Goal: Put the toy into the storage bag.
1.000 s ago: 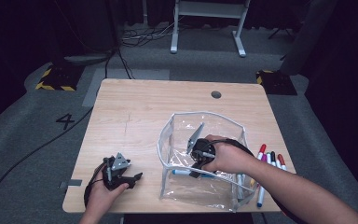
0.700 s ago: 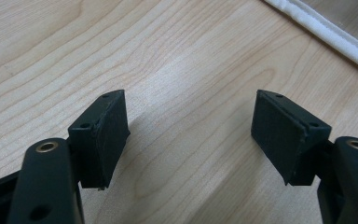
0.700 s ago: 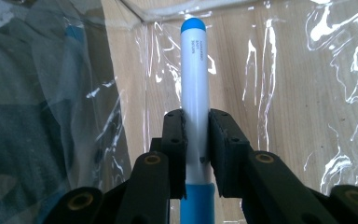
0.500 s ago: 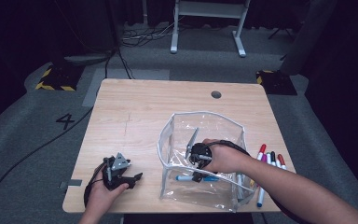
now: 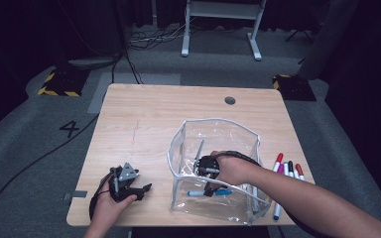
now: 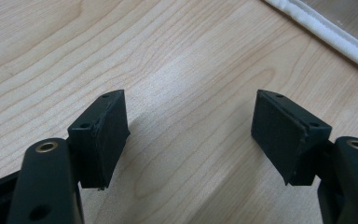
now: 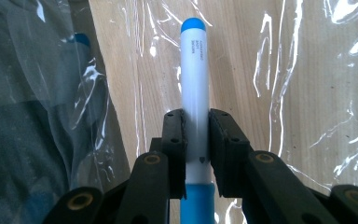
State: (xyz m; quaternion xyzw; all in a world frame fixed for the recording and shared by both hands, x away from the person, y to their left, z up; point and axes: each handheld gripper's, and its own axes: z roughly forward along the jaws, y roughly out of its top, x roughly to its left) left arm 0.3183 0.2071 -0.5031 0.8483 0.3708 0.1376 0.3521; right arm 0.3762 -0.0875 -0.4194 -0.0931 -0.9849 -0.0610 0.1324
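Blue-capped and white-barrelled, the marker (image 7: 195, 88) sat clamped between the fingers (image 7: 173, 140) of the right gripper (image 5: 209, 184), which had closed tight on its barrel just above the blue end. It lay low inside the clear plastic pouch (image 5: 178, 148), close to the pouch floor on the desk (image 5: 144, 114). To finish the placing well, the marker probably wanted lowering until it rested flat on the plastic, with the fingers parted only then, so it would not roll or bounce against the pouch wall; the hand should lift out straight so as not to drag the white-edged rim.

From the right gripper view the grip itself was plain, the pads square on the barrel with crinkled film all around, which the high view hid behind the right hand (image 5: 230, 168). That high view gave instead the spare markers (image 5: 285, 171) lying on the desk just beside the pouch, perhaps five, though they were small. It also showed the left gripper (image 5: 129, 186) resting well apart at the near edge. Its own view showed its fingers (image 6: 100, 135) roughly half open over bare wood, holding nothing.
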